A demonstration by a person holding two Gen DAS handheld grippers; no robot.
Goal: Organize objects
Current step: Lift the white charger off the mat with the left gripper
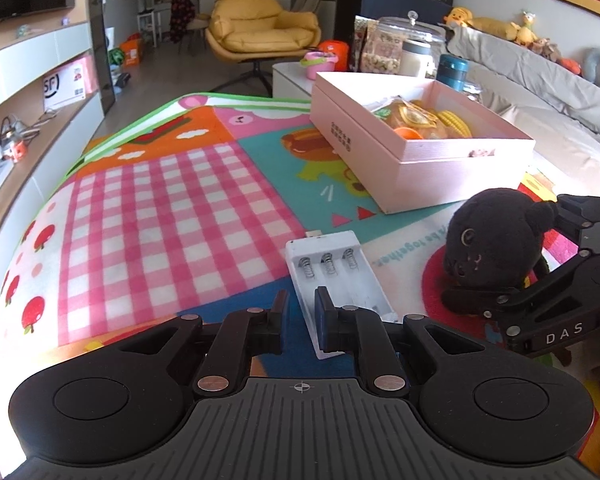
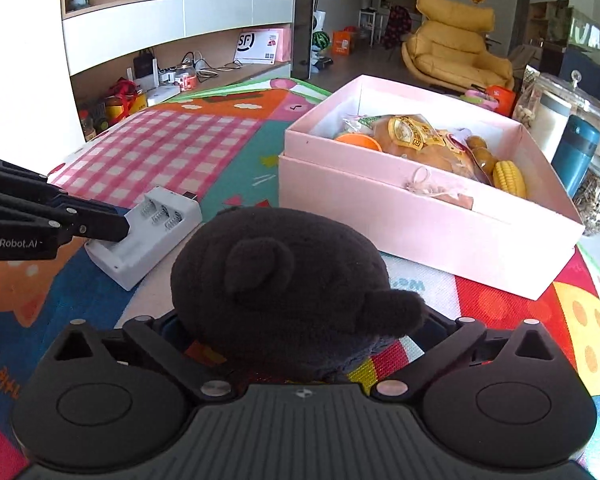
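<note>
A white battery charger [image 1: 338,280] lies on the colourful play mat; it also shows in the right wrist view [image 2: 146,232]. My left gripper [image 1: 300,312] has its fingers on either side of the charger's left wall at its near end, closed on it. A black plush toy [image 1: 496,240] sits on the mat to the right, large in the right wrist view [image 2: 284,280]. My right gripper [image 2: 300,344] is closed around the plush's base, its fingertips hidden under it. An open pink box [image 1: 420,168] holding snack packets and toy corn stands behind, also in the right wrist view [image 2: 420,216].
A low white table [image 1: 292,76] behind the box carries glass jars, a teal flask [image 2: 576,156] and a pink toy. A grey sofa [image 1: 540,80] runs along the right. A yellow armchair [image 1: 256,20] and a TV shelf unit [image 2: 172,40] stand beyond the mat.
</note>
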